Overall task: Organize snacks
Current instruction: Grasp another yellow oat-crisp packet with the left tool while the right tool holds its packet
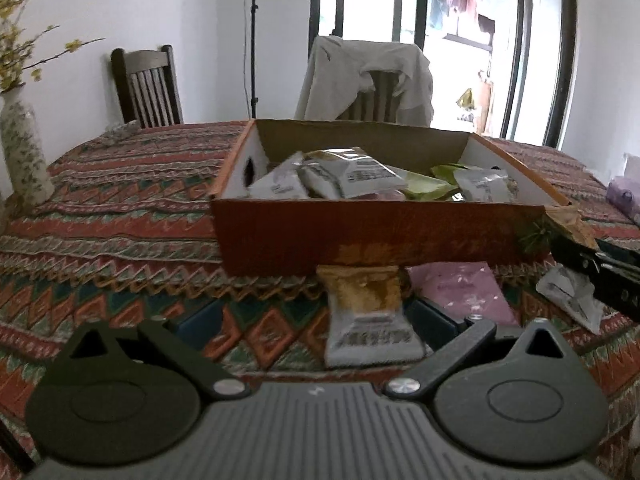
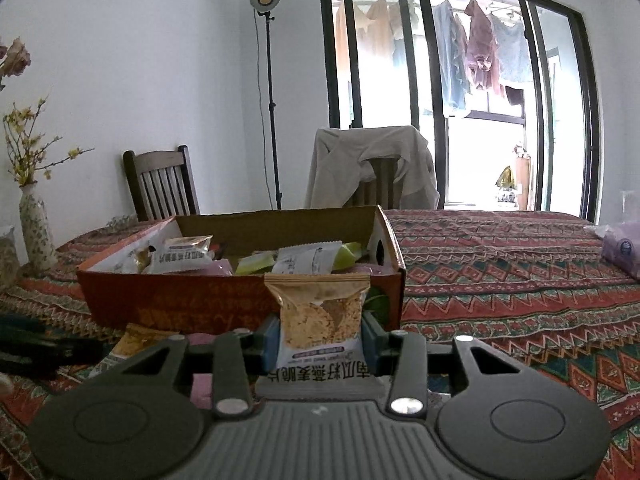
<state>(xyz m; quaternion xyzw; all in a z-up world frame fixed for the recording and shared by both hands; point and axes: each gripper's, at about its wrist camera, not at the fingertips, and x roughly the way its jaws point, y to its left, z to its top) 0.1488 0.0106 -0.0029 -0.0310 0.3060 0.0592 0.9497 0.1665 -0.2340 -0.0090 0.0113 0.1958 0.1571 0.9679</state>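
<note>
right gripper: closed on a gold-and-white foil snack packet, near the orange cardboard box
left gripper: wide open, holding nothing

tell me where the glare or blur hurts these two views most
Left wrist view: window blown out white, packets in the box motion-smeared. Right wrist view: sharper, the held packet has readable print, glass door bright; both bend straight edges.
</note>
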